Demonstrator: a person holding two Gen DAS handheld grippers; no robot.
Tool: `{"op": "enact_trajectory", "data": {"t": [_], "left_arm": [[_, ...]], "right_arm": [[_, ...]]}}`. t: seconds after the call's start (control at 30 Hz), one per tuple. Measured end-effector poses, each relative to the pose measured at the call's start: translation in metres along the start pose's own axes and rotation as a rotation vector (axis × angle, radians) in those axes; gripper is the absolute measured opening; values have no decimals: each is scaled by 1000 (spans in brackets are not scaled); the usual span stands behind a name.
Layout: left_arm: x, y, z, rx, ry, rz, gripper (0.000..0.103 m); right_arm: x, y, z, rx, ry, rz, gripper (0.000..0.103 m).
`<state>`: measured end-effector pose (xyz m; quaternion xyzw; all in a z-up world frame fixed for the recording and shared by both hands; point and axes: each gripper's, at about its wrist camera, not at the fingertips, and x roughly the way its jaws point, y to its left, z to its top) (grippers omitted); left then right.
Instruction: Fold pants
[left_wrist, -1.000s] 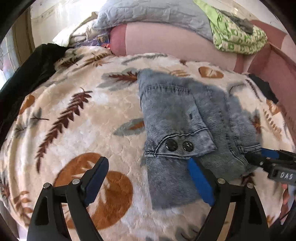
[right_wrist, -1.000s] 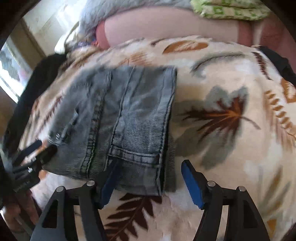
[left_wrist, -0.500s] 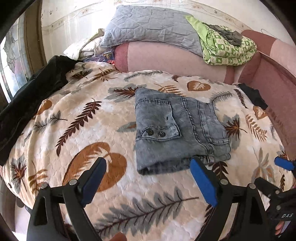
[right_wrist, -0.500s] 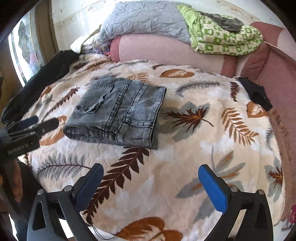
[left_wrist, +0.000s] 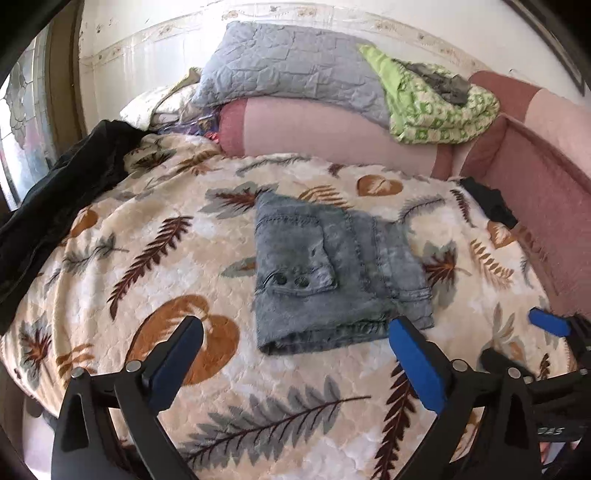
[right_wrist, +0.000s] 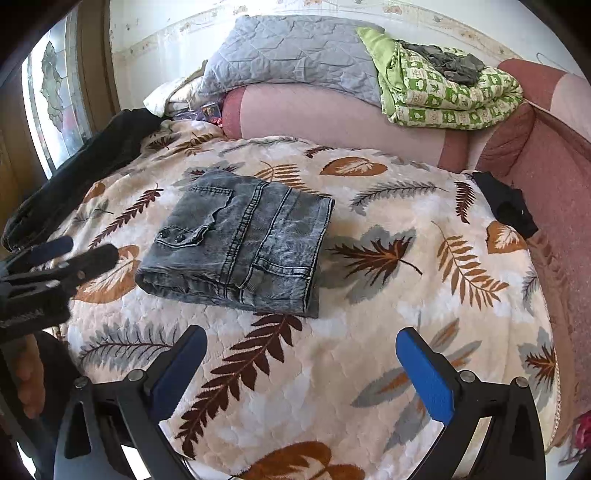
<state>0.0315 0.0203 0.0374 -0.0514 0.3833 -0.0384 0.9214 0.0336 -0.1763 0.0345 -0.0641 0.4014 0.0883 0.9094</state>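
Pants (left_wrist: 332, 273) folded, ahead of both fingers (right_wrist: 424, 365), untouched

A cream blanket (right_wrist: 369, 369) printed with brown and grey leaves spreads beneath and ahead of the grippers. Far ahead lies a pink bolster (right_wrist: 332, 118), topped by a grey quilted pillow (right_wrist: 291, 55) and a green patterned quilt (right_wrist: 450, 99). Dark cloth (left_wrist: 62, 192) lies far left.

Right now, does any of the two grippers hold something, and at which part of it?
Nothing is held. The left gripper and the right gripper are both open, apart from the folded pants lying on the blanket.
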Motion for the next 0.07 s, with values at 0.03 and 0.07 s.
{"op": "enact_trajectory", "data": {"t": [0.03,0.07], "left_arm": [[1,0,2,1,-3,-10,101],[2,-1,5,0,-5,3,101]], "right_arm": [[2,1,1,-3,2,-2,103],[3,2,3,-3,3,-1,103]]}}
